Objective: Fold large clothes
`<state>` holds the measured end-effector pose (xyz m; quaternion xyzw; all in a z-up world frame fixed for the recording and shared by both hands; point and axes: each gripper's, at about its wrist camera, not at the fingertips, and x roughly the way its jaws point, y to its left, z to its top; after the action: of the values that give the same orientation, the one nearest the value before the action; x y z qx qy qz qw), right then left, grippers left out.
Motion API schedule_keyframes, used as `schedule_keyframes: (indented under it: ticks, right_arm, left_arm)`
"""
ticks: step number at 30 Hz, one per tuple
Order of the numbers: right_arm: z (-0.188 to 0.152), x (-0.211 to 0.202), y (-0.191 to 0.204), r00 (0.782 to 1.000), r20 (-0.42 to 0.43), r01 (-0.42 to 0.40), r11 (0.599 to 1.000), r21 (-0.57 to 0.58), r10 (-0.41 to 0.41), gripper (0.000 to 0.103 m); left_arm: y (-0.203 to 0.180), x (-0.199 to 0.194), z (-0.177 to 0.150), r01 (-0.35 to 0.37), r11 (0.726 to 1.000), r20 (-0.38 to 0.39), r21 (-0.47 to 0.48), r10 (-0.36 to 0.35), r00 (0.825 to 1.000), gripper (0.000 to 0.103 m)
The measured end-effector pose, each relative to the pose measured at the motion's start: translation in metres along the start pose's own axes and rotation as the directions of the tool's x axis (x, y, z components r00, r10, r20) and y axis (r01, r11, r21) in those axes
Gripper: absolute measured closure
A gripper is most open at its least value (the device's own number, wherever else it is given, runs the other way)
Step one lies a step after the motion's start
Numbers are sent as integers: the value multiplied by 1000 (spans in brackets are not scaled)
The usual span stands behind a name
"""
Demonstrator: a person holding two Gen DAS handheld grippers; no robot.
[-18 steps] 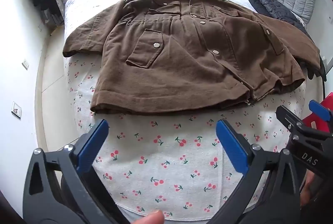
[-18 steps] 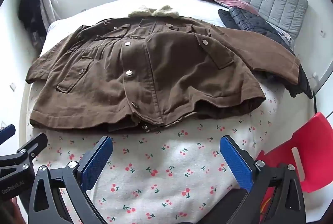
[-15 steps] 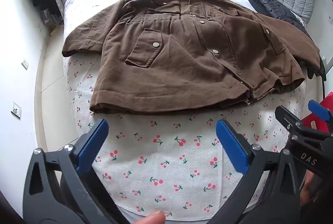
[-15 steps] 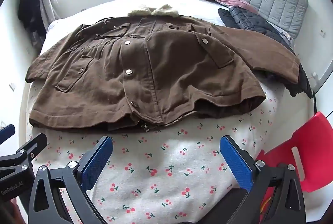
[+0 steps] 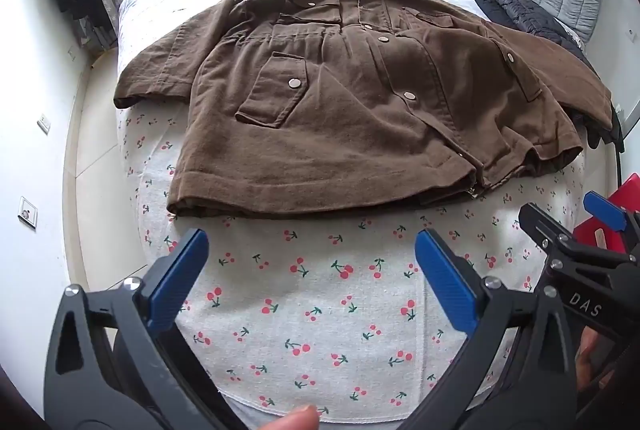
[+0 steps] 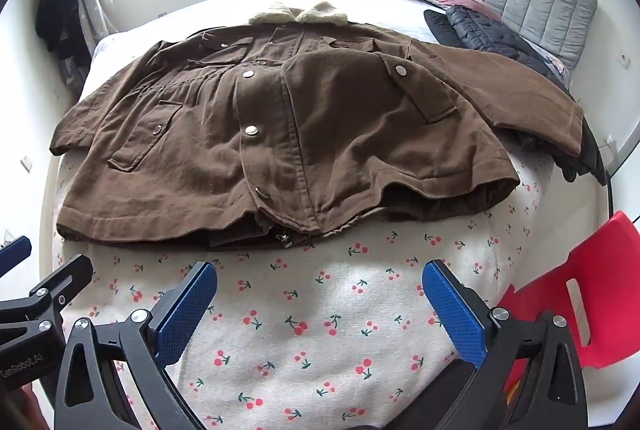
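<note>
Big picture first: the bed (image 5: 168, 10) fills both views, and the brown coat (image 5: 360, 102) lies front-up across it, buttoned, fleece collar (image 6: 298, 15) at the far end, hem toward the cameras, both sleeves spread out to the sides. Compared with half a second ago, almost nothing moves; the coat sits a touch higher in each wrist view and the hem line edges away slightly, so the person seems only to be settling the tools, not reaching yet. That puts the fold at its very start, with no crease made anywhere. The cherry-print sheet (image 5: 320, 310) shows bare between hem and tools. The left gripper (image 5: 310, 262) hangs above that sheet with its blue pads wide apart, holding nothing; the right gripper (image 6: 320, 294) matches it, spread wide and empty, just beside its partner. Likely next targets, by judgement: a sleeve or hem corner.
</note>
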<state>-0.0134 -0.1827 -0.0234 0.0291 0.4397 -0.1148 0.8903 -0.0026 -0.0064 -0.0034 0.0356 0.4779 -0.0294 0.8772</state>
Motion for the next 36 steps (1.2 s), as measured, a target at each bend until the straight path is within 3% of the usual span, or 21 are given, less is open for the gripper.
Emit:
schedule_keyframes:
  ticks: [36]
  right_arm:
    - [-2, 2, -2, 1000, -5, -9, 1000, 10, 9, 0]
  left_arm:
    - [-3, -1, -1, 5, 1000, -2, 4, -5, 1000, 0]
